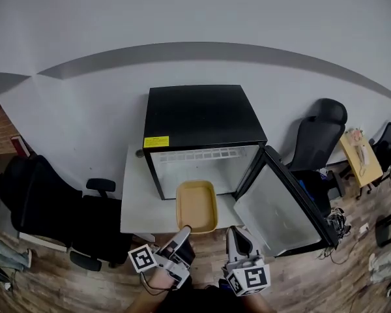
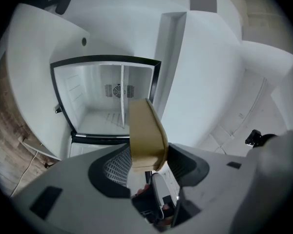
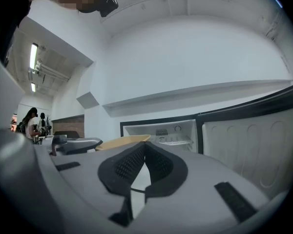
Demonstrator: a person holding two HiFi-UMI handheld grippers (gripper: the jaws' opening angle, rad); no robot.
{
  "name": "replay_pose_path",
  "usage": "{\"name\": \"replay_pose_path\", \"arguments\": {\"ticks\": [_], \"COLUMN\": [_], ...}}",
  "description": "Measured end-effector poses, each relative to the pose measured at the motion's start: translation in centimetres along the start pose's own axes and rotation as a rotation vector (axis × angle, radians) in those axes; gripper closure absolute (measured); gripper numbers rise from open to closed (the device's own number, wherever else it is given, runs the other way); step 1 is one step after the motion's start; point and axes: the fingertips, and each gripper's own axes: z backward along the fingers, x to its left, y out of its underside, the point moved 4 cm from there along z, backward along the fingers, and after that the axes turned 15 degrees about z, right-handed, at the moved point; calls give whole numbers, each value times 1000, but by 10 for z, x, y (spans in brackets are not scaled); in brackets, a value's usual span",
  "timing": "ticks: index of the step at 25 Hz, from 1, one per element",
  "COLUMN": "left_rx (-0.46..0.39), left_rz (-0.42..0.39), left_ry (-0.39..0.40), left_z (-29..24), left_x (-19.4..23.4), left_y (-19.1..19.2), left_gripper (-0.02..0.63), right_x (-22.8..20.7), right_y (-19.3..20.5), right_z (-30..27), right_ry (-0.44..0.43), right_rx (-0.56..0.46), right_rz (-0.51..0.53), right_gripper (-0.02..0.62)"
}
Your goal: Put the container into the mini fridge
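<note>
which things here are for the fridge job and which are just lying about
Job: tan container, held by left gripper; open mini fridge; right gripper, shut, empty.
Lying about: black office chair; wooden table at right.

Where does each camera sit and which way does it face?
Head view: on the head, looking down at the open mini fridge; left gripper and right gripper show.
Left gripper view: faces into the fridge; jaws clamp the container.
Right gripper view: faces fridge and door; jaws shut, empty.
Shared: all show fridge and container.
</note>
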Motion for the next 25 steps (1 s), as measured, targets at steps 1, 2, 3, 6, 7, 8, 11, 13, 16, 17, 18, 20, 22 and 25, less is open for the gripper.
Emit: {"name": "replay_pose_path", "arguments": {"ticks": [1, 2, 3, 6, 7, 8, 11, 13, 16, 17, 18, 20, 22, 25], "left_rx": [11, 23, 35, 60, 66, 69, 74, 79, 72, 66, 62, 58, 56, 50], "left_rz": [2, 6, 9, 10, 12, 17, 36, 31, 23, 21, 19, 15, 10, -2], "left_ry": [-3, -6, -9, -16, -15, -13, -14, -15, -25, -31, -38, -50, -56, -64], "left_z": [-7, -14, -21, -39, -45, -51, -67, -80, -94, -97, -101, -109, -119, -133], "left_x": [-1, -1, -1, -1, -1, 0, 2, 2, 6, 8, 10, 15, 17, 22], "left_y": [-11, -22, -30, -52, -58, -63, -75, -82, -90, -93, -96, -101, -105, -110], "left_gripper": [377, 377, 377, 377, 377, 377, 377, 377, 377, 377, 377, 377, 377, 377], "right_x": [1, 3, 4, 8, 8, 7, 4, -1, -9, -12, -14, -18, -22, -27], "right_y": [0, 0, 0, 2, 3, 5, 9, 12, 15, 16, 19, 23, 27, 37], "right_z": [-10, -19, -26, -42, -46, -50, -64, -74, -87, -92, -96, -106, -117, -135], "right_ry": [11, 22, 32, 59, 65, 70, 77, 77, 68, 61, 53, 30, -5, -69], "right_rx": [5, 9, 14, 26, 31, 37, 49, 50, 48, 49, 50, 54, 61, 88], "right_rz": [-3, -6, -10, -16, -17, -16, -15, -15, -13, -13, -15, -17, -14, 5], "right_gripper": [580, 580, 580, 580, 580, 580, 580, 580, 580, 580, 578, 578, 562, 402]}}
